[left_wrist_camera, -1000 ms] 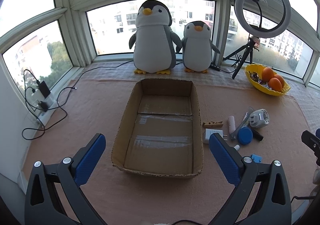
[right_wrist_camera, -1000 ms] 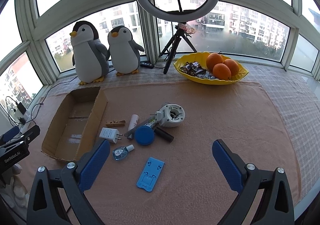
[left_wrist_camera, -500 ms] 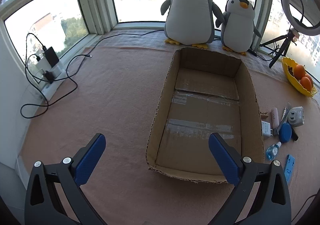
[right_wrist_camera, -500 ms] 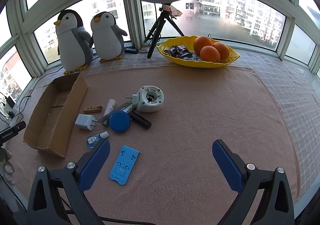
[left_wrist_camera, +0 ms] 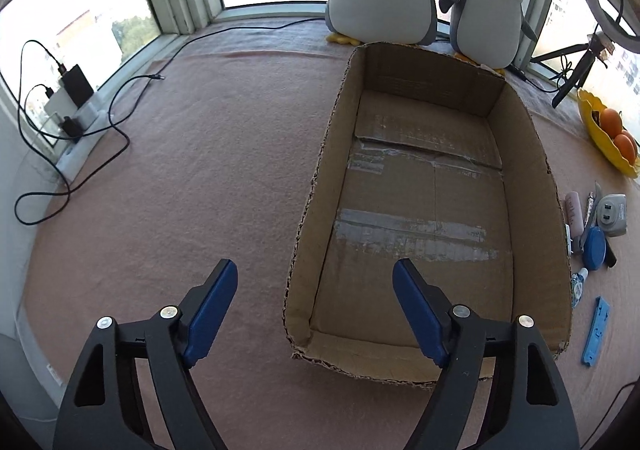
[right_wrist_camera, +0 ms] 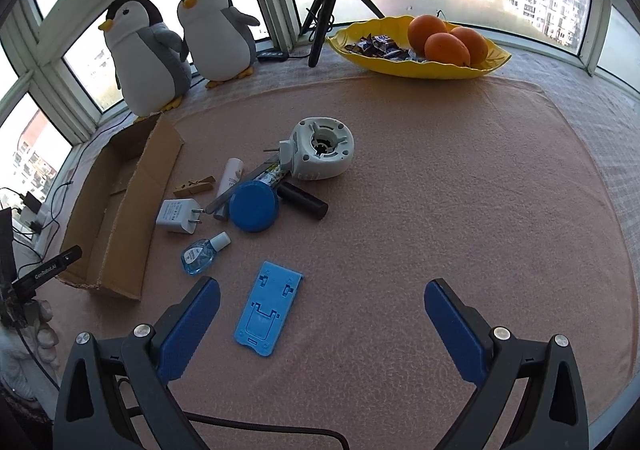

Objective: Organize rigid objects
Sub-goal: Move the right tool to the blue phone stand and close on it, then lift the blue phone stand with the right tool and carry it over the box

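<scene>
The open, empty cardboard box fills the right half of the left wrist view. My left gripper hangs over its near left corner with the jaws closing. The box's left wall stands between them and neither pad touches it. Right of the box lie a white charger, a clothespin, a blue round lid, a black cylinder, a white round device and a small clear bottle. My right gripper is open above the cloth, with a blue phone stand near its left finger.
Two plush penguins sit on the sill behind the box. A yellow bowl holds oranges and sweets at the back right, beside a tripod. A power strip with cables lies at the left wall.
Both grippers have sunk toward the cloth. The left one has shifted left over the box's near left corner and its jaws have narrowed. The right one has come closer to the blue stand.
</scene>
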`<state>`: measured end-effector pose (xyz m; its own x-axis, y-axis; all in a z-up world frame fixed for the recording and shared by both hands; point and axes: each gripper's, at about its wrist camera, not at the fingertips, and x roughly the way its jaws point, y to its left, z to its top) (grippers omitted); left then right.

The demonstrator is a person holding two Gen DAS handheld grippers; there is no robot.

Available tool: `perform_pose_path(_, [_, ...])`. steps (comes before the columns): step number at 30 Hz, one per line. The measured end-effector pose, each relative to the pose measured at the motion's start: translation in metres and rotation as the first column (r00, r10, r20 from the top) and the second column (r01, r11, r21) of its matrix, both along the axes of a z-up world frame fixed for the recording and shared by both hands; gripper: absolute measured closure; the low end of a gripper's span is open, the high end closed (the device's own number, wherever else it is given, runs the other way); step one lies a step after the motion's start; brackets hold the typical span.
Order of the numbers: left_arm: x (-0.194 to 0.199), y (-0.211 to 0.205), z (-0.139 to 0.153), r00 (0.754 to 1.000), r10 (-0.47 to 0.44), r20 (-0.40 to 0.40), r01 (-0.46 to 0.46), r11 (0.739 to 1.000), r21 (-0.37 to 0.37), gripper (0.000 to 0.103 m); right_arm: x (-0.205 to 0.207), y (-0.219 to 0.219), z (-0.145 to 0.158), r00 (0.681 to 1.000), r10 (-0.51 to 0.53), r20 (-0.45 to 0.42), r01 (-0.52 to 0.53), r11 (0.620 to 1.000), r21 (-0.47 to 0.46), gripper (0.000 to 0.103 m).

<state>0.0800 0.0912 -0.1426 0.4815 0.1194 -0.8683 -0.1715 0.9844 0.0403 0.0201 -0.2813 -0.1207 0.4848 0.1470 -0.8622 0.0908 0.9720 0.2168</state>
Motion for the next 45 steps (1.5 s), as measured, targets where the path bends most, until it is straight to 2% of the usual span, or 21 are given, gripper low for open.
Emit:
perform_pose_path(2, [0.001,-0.001,-0.003,1.0,-0.012,-0.003,0.012,1.0,-0.005,0.033,0.002,0.003,-0.006,1.0,0.006,-0.027,-0.005,1.0,0.021,0.005])
perform_pose_path(3, [0.002,0.0,-0.005,1.0,-0.017,-0.004,0.017,1.0,-0.008,0.038,0.003,0.005,-0.01,0.999,0.01,-0.047,-0.008,0.999,0.032,0.012])
perform_pose_path(6, [0.003,0.001,-0.009,1.0,-0.025,-0.006,0.025,1.0,-0.018,0.042,0.009,0.011,-0.021,0.994,0.027,-0.108,-0.02,0.998,0.065,0.026])
perform_pose_path(8, [0.003,0.001,-0.011,0.999,-0.032,-0.008,0.031,0.999,-0.027,0.048,0.013,0.017,-0.028,0.99,0.037,-0.138,-0.027,0.997,0.076,0.03])
perform_pose_path(11, [0.004,0.001,-0.014,0.999,-0.039,-0.016,0.039,0.998,-0.047,0.05,0.019,0.024,-0.04,0.98,0.049,-0.19,-0.03,0.994,0.105,0.039])
perform_pose_path(13, [0.004,0.001,-0.017,0.999,-0.039,-0.023,0.038,0.998,-0.052,0.058,0.022,0.028,-0.046,0.974,0.047,-0.221,-0.022,0.994,0.111,0.041])
perform_pose_path(16, [0.004,0.006,-0.021,0.999,-0.034,-0.03,0.032,0.996,-0.08,0.059,0.025,0.034,-0.054,0.968,0.049,-0.248,-0.021,0.994,0.111,0.044])
perform_pose_path(22, [0.003,0.006,-0.021,0.999,-0.04,-0.021,0.038,0.995,-0.09,0.06,0.026,0.042,-0.059,0.96,0.049,-0.277,-0.028,0.996,0.08,0.045])
perform_pose_path(31, [0.006,0.005,-0.023,0.999,-0.043,-0.017,0.041,0.995,-0.096,0.06,0.031,0.067,-0.063,0.956,0.081,-0.281,-0.107,0.991,-0.077,0.046])
perform_pose_path(35, [0.006,0.005,-0.024,0.999,-0.043,-0.015,0.042,0.994,-0.1,0.06,0.033,0.075,-0.064,0.958,0.087,-0.272,-0.121,0.987,-0.11,0.046])
perform_pose_path(37, [0.006,0.005,-0.025,0.999,-0.041,-0.016,0.039,0.994,-0.105,0.06,0.036,0.082,-0.065,0.959,0.1,-0.264,-0.141,0.98,-0.141,0.051])
perform_pose_path(39, [0.006,0.005,-0.025,0.999,-0.042,-0.017,0.039,0.993,-0.11,0.06,0.04,0.089,-0.065,0.956,0.132,-0.262,-0.179,0.97,-0.164,0.061])
perform_pose_path(45, [0.007,0.004,-0.025,0.999,-0.045,-0.017,0.043,0.994,-0.104,0.06,0.052,0.085,-0.067,0.945,0.184,-0.27,-0.23,0.961,-0.152,0.068])
